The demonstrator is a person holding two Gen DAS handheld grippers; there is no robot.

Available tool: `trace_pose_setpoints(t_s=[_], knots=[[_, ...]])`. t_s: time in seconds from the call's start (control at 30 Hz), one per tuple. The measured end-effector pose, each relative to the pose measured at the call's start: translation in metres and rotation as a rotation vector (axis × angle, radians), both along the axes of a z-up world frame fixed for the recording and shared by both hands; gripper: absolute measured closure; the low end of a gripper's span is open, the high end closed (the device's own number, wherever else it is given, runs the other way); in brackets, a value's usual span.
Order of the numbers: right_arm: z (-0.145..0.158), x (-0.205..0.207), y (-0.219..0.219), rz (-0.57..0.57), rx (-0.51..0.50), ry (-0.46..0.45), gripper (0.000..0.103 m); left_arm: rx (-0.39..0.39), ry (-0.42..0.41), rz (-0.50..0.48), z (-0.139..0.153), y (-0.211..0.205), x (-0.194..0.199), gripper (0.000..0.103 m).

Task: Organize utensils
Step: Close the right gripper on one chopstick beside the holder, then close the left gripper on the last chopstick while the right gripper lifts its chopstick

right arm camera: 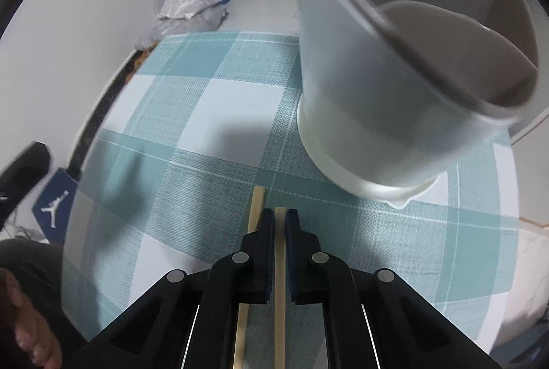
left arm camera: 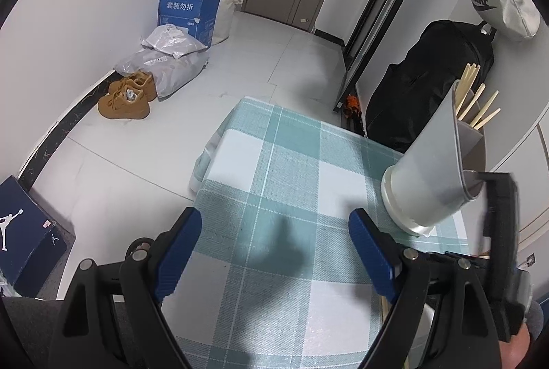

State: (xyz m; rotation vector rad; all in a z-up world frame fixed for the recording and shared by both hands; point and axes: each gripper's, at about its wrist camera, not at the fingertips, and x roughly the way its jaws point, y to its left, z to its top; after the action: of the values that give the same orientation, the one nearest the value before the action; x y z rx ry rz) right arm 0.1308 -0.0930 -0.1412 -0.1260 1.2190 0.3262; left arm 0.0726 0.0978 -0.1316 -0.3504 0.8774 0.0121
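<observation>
Wooden chopsticks are the task's things, and the two views split them. Only the right wrist view shows the right tongs (right arm camera: pixel 280 214) clenched on one flat pale chopstick (right arm camera: pixel 279 283) that runs straight up between the blue pads, with a second chopstick (right arm camera: pixel 255 211) lying just to the left of the left pad on the checked cloth (right arm camera: pixel 192 135). Ahead and to the right of these tongs rises a frosted grey plastic holder (right arm camera: pixel 360 87), round, on a white base with a small spout; its near compartment looks empty, though blur makes that hard to judge. Only the left wrist view shows the bundle of chopsticks (left arm camera: pixel 475 101) standing in the holder's (left arm camera: pixel 429 170) far side. There the left tongs (left arm camera: pixel 274 252) stand released and wide, nothing between their ribbed blue pads, with the holder just beyond the right pad. Past the woven teal-and-white cloth (left arm camera: pixel 274 163), well ahead, lie tan shoes (left arm camera: pixel 127 97), grey mail bags (left arm camera: pixel 171 60) and a blue carton (left arm camera: pixel 188 12); a black backpack (left arm camera: pixel 429 77) leans behind the holder.
</observation>
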Motion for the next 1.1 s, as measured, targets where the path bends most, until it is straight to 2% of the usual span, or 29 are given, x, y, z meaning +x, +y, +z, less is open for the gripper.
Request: trace_pose_setpoints(t_s=[0.2,0.37,0.67,0.77,0.83,1.0,1.07,1.1], knots=[[0.033,-0.015,-0.031,-0.029,0.141,-0.080,0.097,0.025,0.031,-0.039,-0.006,-0.011,0.000,0.019],[0.057,-0.025,-0.068,-0.111,0.281,-0.111,0.097,0.033,0.090,-0.119,-0.014,-0.030,0.002,0.019],[0.053,-0.030,-0.149,-0.320,0.570,-0.069,0.097,0.073,0.215,-0.271,-0.019,-0.070,0.014,0.019],[0.046,-0.027,-0.162,-0.372,0.609,-0.053,0.097,0.120,0.247,-0.279,-0.018,-0.082,0.020,0.019],[0.046,-0.023,-0.166,-0.397,0.632,-0.044,0.097,0.125,0.264,-0.298,-0.022,-0.090,0.025,0.019],[0.053,-0.025,-0.188,-0.440,0.664,-0.071,0.097,0.187,0.302,-0.304,-0.025,-0.105,0.034,0.019],[0.061,-0.028,-0.195,-0.455,0.666,-0.106,0.098,0.192,0.305,-0.306,-0.027,-0.109,0.036,0.033],[0.063,-0.029,-0.199,-0.460,0.668,-0.116,0.097,0.200,0.309,-0.304,-0.028,-0.109,0.036,0.035]])
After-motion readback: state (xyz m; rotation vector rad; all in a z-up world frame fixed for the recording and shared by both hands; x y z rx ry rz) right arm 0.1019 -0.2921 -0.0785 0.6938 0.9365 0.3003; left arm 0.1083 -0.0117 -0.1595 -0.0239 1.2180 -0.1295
